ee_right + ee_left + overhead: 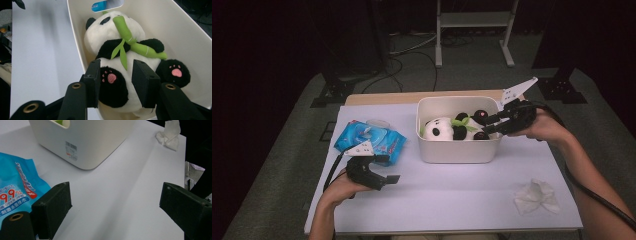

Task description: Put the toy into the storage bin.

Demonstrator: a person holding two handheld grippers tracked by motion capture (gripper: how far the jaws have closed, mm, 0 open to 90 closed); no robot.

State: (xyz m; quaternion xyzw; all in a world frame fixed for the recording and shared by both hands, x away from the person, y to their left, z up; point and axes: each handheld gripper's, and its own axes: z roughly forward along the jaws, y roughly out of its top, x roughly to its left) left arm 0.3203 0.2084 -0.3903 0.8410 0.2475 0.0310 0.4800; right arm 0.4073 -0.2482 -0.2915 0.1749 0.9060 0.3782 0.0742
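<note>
Panda toy (120,57): soft plush cloth, matt pile, with smooth green fabric bamboo. Bin (459,150): white plastic, smooth, slight sheen. Wipes pack (15,187): glossy blue plastic film. Tissue (537,197): crumpled white paper. Surface (452,195): smooth, matt white. Right tongs (116,80): matt black, finely rough pads

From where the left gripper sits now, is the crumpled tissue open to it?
Probably yes: the left gripper has open jaws, and bare table runs from it to the crumpled tissue; the white bin stands off to the side.

Each black claw (393,178) carries a white three-cornered plate, brass-ringed holes and a cable.
</note>
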